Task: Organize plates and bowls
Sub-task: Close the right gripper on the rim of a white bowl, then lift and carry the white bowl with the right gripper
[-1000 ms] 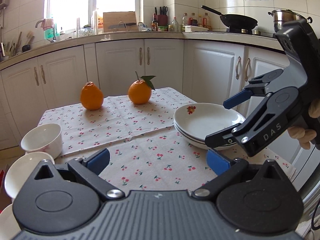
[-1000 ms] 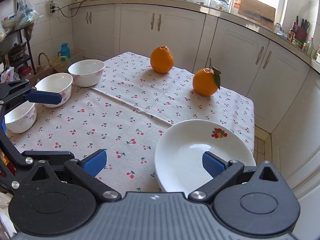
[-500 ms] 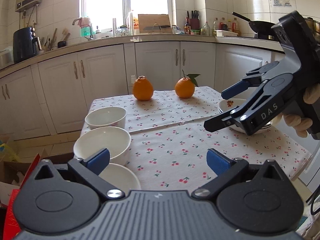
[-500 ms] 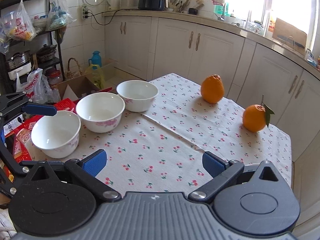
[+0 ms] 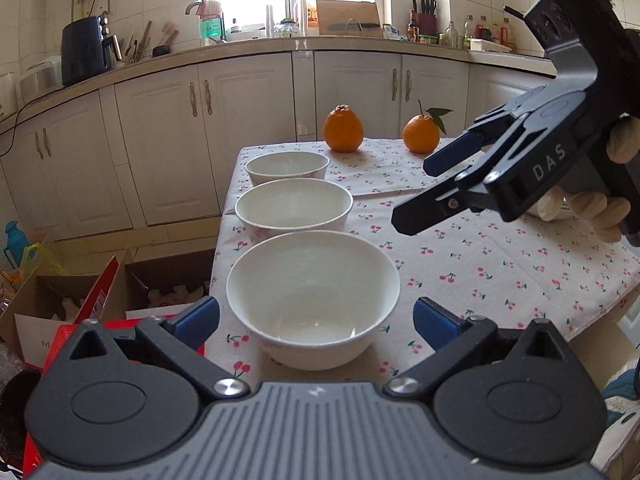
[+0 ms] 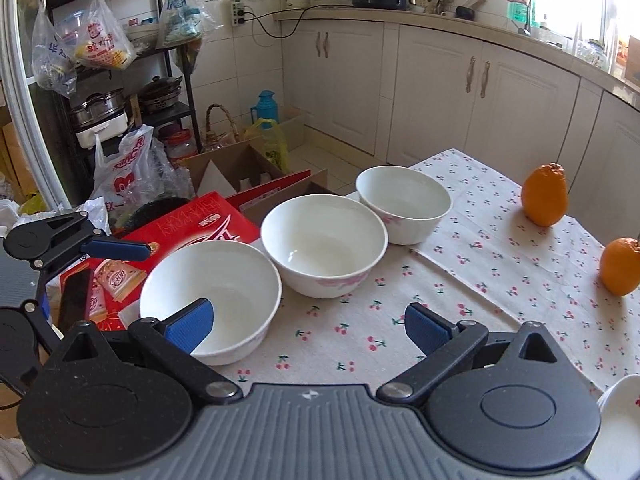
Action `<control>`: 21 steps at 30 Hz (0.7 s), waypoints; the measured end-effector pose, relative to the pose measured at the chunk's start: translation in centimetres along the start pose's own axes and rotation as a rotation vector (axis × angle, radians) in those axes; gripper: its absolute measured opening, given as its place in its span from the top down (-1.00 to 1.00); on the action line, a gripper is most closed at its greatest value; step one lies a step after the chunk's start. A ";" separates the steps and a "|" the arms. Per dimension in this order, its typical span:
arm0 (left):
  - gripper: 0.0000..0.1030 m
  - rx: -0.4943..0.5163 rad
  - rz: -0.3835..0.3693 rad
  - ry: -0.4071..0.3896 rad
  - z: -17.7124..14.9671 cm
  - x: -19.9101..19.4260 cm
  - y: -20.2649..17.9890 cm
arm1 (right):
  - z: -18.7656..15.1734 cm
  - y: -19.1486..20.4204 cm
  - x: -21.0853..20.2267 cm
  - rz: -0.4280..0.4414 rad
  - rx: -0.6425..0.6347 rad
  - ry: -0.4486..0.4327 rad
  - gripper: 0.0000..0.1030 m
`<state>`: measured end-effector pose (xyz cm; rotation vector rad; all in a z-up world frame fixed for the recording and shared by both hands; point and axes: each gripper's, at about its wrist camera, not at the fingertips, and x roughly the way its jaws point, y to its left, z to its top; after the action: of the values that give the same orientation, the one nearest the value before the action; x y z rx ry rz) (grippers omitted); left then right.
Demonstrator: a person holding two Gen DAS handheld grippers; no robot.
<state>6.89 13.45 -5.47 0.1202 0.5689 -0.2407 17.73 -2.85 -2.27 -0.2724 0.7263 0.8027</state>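
While both grippers — left (image 5: pixel 316 318), right (image 6: pixel 308 326) — hover with jaws wide and empty, near bowl (image 5: pixel 313 294): straddle one rim wall, close gently, lift level — nest into next bowl (image 5: pixel 294 210).

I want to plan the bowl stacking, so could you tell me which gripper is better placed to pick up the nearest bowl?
Left. The left gripper is open and squarely frames the nearest bowl; the right gripper is open but sits beside it.
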 end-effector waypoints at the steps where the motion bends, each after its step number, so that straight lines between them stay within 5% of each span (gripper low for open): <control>1: -0.99 -0.001 -0.001 0.006 -0.2 0.2 0.3 | 0.1 0.3 0.4 0.016 0.000 0.006 -1.00; 16: -0.93 0.014 -0.077 0.020 -1.2 1.9 1.5 | 1.1 1.6 4.8 0.156 0.035 0.086 -0.87; 21: -0.89 0.024 -0.093 0.016 -1.1 2.0 1.5 | 1.1 1.4 5.8 0.186 0.060 0.111 -0.63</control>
<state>8.39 14.68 -7.40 0.1187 0.5881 -0.3370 19.95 1.79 -5.37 -0.1983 0.8884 0.9453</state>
